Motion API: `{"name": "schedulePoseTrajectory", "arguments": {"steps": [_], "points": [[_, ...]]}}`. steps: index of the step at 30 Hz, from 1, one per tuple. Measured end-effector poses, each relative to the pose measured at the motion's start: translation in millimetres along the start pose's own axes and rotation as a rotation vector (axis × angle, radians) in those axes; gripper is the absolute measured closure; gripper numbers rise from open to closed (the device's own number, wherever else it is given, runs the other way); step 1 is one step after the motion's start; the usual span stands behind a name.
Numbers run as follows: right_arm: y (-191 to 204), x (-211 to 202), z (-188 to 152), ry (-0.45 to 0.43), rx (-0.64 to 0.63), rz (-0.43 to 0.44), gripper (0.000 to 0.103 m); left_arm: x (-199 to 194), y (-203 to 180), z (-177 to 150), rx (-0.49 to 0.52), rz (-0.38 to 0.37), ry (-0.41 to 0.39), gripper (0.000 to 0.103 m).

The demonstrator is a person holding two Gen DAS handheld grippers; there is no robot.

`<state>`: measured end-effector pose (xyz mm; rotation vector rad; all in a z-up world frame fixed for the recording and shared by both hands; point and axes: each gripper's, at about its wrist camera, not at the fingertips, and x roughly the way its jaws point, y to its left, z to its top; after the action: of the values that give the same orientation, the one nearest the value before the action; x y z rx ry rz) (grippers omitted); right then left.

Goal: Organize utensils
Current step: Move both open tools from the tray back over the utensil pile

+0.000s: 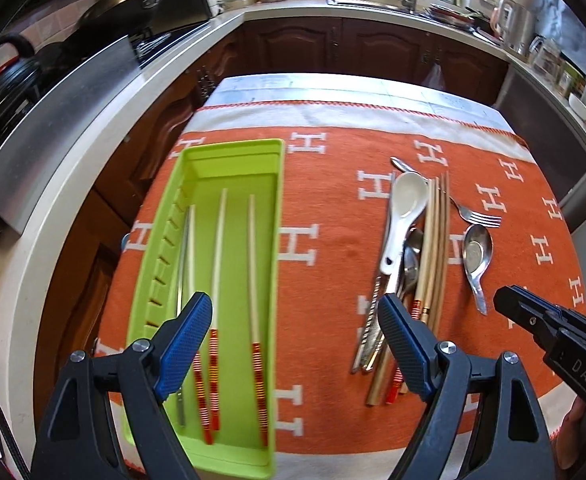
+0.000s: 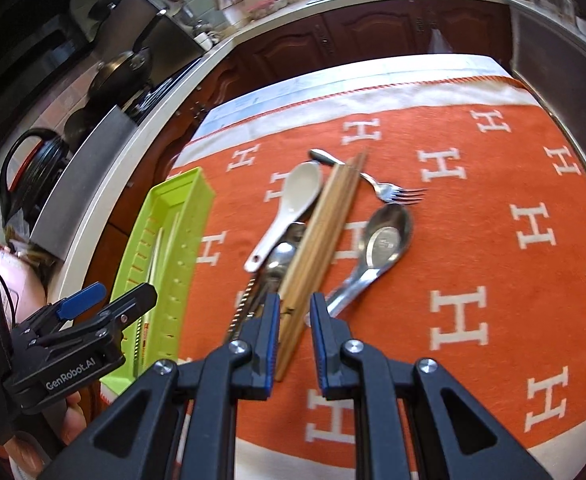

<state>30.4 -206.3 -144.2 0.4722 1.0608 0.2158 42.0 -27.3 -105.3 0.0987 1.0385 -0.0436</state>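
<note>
A lime green tray (image 1: 233, 146) lies on the left of the orange cloth and holds three red-banded chopsticks (image 1: 217, 260) and a thin metal piece. My left gripper (image 1: 295, 304) is wide open and empty, above the tray's near right edge. Right of it is a pile: a white ceramic spoon (image 1: 405, 208), wooden chopsticks (image 1: 437, 240), a metal spoon (image 1: 477, 248), a fork (image 1: 477, 216) and more metal utensils (image 1: 409, 256) underneath. My right gripper (image 2: 295, 308) hovers over the near ends of the wooden chopsticks (image 2: 325, 232), its jaws a narrow gap apart with nothing gripped.
The orange cloth (image 1: 333, 240) with white H marks covers a small table. Dark wooden cabinets and a pale counter (image 1: 93, 128) curve around the left and far sides. Pans sit on the stove at left. The left gripper (image 2: 121, 296) shows beside the tray (image 2: 181, 184).
</note>
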Motion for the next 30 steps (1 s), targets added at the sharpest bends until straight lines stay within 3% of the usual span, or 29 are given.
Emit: {"name": "schedulePoseTrajectory", "arguments": {"steps": [20, 30], "points": [[-61, 19, 19, 0.005, 0.109, 0.000, 0.082, 40, -44, 30, 0.040, -0.071, 0.029, 0.020], [-78, 30, 25, 0.018, 0.145, -0.001, 0.082, 71, -51, 53, 0.019, -0.150, 0.077, 0.020]]}}
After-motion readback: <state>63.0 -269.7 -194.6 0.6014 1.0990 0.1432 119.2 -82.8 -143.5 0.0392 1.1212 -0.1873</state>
